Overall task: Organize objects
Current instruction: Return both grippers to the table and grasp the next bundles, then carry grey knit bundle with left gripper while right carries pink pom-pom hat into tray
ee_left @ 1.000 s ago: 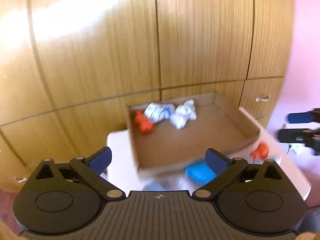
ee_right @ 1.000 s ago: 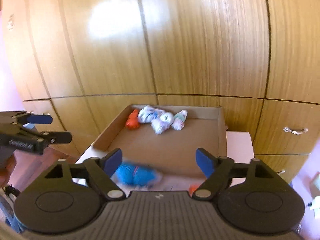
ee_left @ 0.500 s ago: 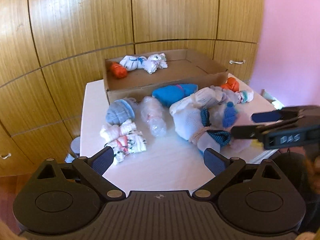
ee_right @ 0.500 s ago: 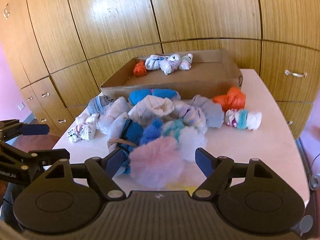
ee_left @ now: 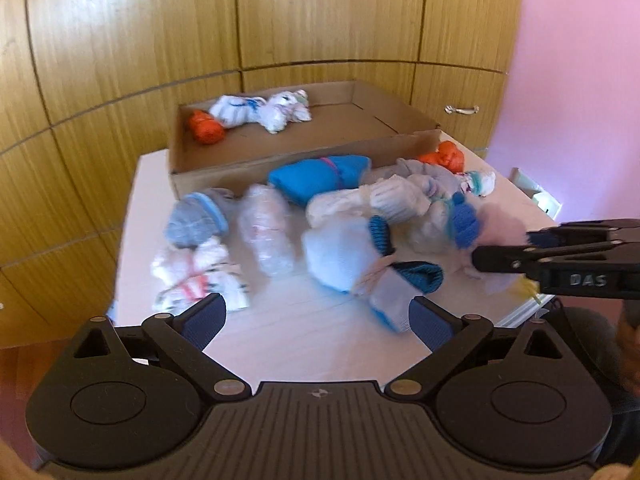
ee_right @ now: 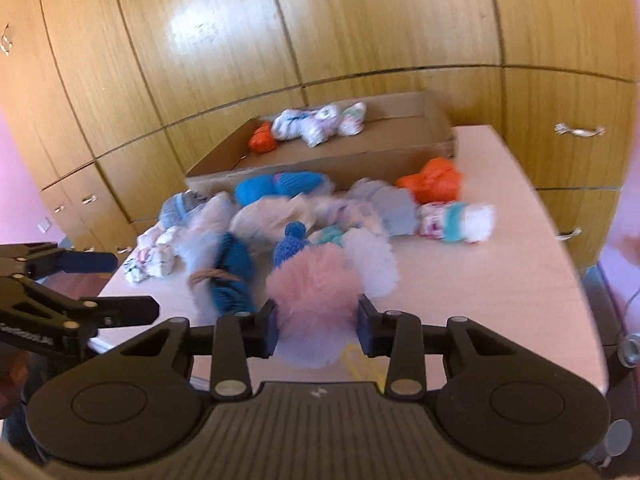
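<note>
A heap of rolled sock bundles lies on the pale table (ee_left: 312, 344) in front of a shallow cardboard box (ee_left: 280, 164). Inside the box are an orange bundle (ee_left: 206, 128) and white bundles (ee_left: 260, 114). My right gripper (ee_right: 316, 328) is closing on a fluffy pink bundle (ee_right: 312, 292) at the near edge of the heap, and both pads touch its sides. My left gripper (ee_left: 318, 312) is open above the table's front edge, with only bare table between its fingers. A white and teal bundle (ee_left: 360, 264) lies just beyond its right finger.
Wooden cabinet doors (ee_left: 320, 20) rise behind the table, with drawers and metal handles (ee_right: 580, 130) to the right. A blue bundle (ee_right: 280, 186) and an orange one (ee_right: 432, 180) rest against the box front. A pink wall (ee_left: 580, 60) stands at the right.
Both grippers have come down and tilted toward the table, so the heap now fills the views. The right jaws have narrowed from wide open onto the pink bundle. The left jaws stay open.
</note>
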Available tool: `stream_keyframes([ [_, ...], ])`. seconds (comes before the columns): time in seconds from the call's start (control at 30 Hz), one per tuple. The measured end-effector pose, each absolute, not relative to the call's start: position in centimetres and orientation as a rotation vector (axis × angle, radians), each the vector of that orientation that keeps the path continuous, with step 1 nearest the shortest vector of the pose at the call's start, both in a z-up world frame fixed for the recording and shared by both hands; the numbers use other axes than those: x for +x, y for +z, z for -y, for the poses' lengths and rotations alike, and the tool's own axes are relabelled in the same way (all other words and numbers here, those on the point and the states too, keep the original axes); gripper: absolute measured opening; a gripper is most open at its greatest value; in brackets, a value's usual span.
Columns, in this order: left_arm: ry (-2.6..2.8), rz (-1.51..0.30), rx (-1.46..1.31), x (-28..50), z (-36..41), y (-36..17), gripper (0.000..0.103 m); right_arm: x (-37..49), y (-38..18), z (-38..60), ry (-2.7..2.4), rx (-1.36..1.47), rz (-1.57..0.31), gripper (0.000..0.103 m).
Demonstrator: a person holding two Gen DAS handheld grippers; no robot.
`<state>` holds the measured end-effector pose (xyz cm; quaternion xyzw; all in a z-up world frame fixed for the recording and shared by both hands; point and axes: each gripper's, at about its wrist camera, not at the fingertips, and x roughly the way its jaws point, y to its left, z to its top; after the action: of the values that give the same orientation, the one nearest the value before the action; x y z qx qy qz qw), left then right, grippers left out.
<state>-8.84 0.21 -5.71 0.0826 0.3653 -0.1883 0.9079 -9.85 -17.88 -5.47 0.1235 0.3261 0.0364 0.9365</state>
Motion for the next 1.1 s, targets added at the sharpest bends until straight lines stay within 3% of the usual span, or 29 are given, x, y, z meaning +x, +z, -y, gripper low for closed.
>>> stream_keyframes([
  [0.23, -0.369, -0.786, 0.165, -7.1, 3.0, -7.4, 0.099, -10.7, -6.3, 19.5, 0.051, 0.223, -0.687, 0.037],
  [0.37, -0.366, -0.791, 0.161, -6.6, 4.1, -7.6, 0.099, -10.5, -6.2, 19.3, 0.056, 0.196, -0.673, 0.045],
  [0.6, -0.363, -0.797, 0.156, -6.3, 4.8, -7.7, 0.100, -9.5, -6.5, 19.2, 0.076, 0.168, -0.672, 0.043],
  [0.8, -0.363, -0.806, 0.112, -5.8, 4.6, -8.2, 0.084, -10.3, -6.3, 19.0, 0.091, 0.170, -0.657, 0.035],
  [1.1, -0.381, -0.787, 0.117, -7.1, 4.2, -7.9, 0.077, -11.3, -5.9, 19.5, 0.077, 0.189, -0.634, 0.035],
])
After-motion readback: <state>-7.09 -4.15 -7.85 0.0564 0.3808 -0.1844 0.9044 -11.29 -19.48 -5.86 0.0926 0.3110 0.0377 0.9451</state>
